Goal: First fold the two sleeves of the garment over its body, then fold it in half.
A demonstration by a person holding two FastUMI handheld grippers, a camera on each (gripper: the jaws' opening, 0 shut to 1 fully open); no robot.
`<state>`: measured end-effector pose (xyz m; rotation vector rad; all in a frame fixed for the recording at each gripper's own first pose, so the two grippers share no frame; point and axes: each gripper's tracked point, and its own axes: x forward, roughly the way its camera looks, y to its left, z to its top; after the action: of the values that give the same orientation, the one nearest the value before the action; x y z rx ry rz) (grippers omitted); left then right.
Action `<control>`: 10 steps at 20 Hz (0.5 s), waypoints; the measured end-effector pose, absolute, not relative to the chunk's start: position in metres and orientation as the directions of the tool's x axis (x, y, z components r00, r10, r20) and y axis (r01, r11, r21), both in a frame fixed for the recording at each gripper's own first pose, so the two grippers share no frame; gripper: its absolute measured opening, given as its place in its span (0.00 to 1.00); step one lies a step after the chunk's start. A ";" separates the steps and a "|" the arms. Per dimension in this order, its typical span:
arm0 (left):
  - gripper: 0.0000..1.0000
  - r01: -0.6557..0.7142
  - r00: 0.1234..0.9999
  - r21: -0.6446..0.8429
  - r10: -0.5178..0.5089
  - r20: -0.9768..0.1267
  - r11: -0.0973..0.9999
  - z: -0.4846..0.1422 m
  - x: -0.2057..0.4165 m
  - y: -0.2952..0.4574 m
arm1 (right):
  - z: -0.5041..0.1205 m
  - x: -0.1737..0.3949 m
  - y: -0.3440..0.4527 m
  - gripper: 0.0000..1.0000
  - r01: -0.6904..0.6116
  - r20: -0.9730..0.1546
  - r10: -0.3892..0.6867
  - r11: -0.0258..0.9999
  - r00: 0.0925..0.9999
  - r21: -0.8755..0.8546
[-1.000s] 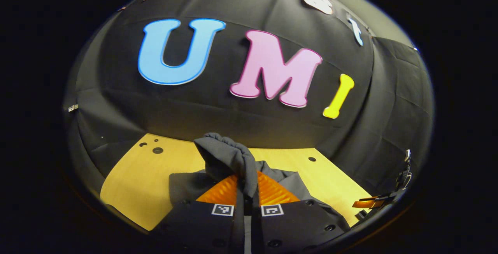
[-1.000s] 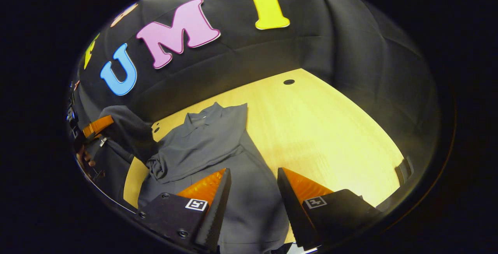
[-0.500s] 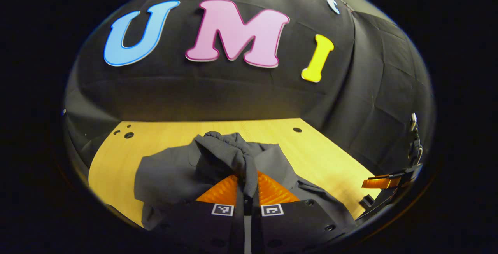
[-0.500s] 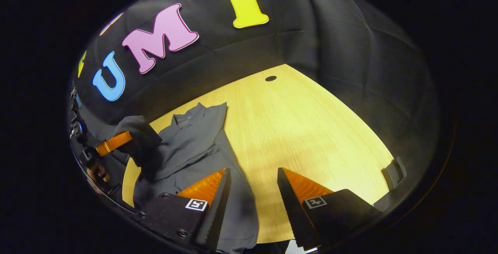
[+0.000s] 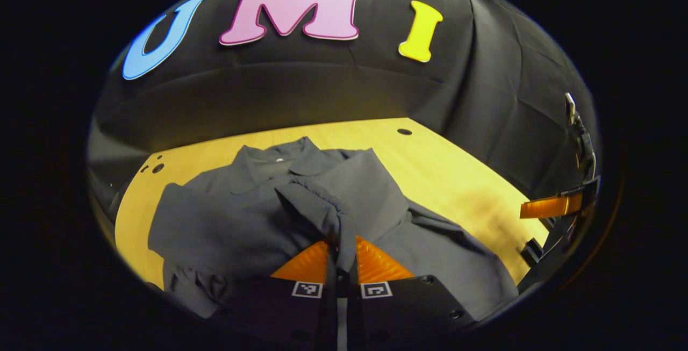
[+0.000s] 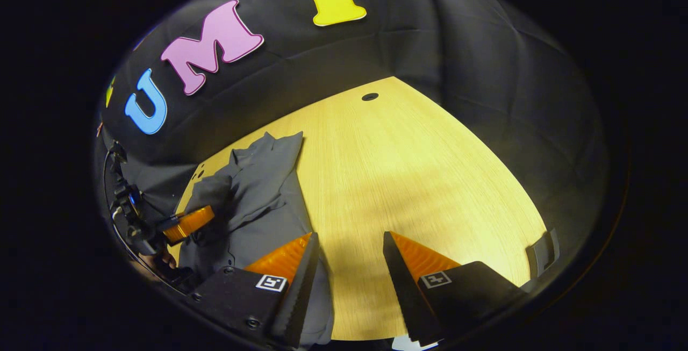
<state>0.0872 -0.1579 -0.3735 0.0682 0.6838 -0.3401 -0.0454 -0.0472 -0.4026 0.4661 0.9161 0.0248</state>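
Our left gripper (image 5: 342, 249) pinches the cuff of the dark grey collared shirt (image 5: 258, 216), whose long axis runs from the near edge of the pale wooden table (image 6: 419, 179) toward its far edge. Our right gripper (image 6: 348, 265) gapes empty beside it, over bare wood.

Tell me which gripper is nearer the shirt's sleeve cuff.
Left. The left gripper has its jaws shut on the sleeve cuff, above the shirt. The right gripper is open, off beside the shirt above the table.

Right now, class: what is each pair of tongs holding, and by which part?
The left tongs pinch the grey shirt by its sleeve end. The right tongs are open, holding nothing.
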 end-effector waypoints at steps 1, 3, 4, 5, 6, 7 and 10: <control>0.12 0.334 0.715 -0.046 -0.285 -0.638 0.941 -0.380 0.086 -0.161 | -0.404 -0.044 -0.047 0.75 0.167 -0.759 0.223 0.902 0.612 0.399; 0.16 0.346 0.696 -0.041 -0.286 -0.658 0.937 -0.394 0.078 -0.166 | -0.406 -0.042 -0.045 0.75 0.150 -0.762 0.236 0.905 0.603 0.398; 0.17 0.350 0.688 -0.040 -0.286 -0.667 0.936 -0.401 0.075 -0.168 | -0.408 -0.041 -0.044 0.75 0.145 -0.763 0.243 0.904 0.600 0.402; 0.28 0.354 0.681 -0.043 -0.289 -0.672 0.934 -0.404 0.073 -0.170 | -0.409 -0.040 -0.042 0.75 0.141 -0.764 0.248 0.904 0.595 0.403; 0.28 0.355 0.676 -0.049 -0.292 -0.677 0.934 -0.408 0.071 -0.173 | -0.410 -0.040 -0.040 0.75 0.139 -0.766 0.252 0.904 0.591 0.404; 0.23 0.357 0.670 -0.061 -0.301 -0.678 0.932 -0.408 0.068 -0.176 | -0.411 -0.041 -0.039 0.75 0.136 -0.768 0.257 0.903 0.587 0.407; 0.46 0.372 0.658 -0.111 -0.346 -0.669 0.922 -0.405 0.062 -0.188 | -0.412 -0.043 -0.034 0.75 0.129 -0.769 0.269 0.902 0.580 0.412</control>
<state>0.0616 -0.1880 -0.4048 0.0363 0.7494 -0.4063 -0.0433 -0.0338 -0.4120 0.4571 0.9578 0.0849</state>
